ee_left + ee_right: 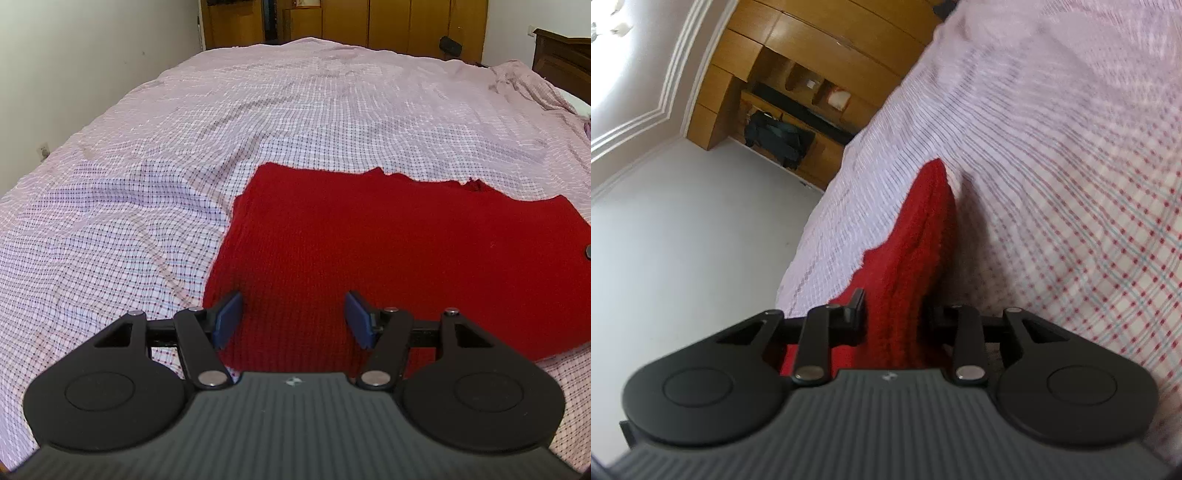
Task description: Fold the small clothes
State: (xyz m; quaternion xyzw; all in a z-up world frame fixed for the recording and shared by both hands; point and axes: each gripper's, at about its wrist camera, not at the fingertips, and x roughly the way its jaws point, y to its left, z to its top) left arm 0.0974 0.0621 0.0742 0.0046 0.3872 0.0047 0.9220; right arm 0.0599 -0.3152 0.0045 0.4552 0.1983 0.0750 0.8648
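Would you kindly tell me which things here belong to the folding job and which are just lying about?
Job: red sweater; left gripper, open over it; right gripper, shut on it.
Lying about: checked bedsheet; wardrobe; dark bag.

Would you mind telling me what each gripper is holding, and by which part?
The right gripper pinches the red knit garment at its edge; the left gripper holds nothing.

My left gripper hangs level with its blue pads spread wide, gripping nothing. My right gripper is rolled hard to one side, fingers pinched on a thick fold of the red garment.
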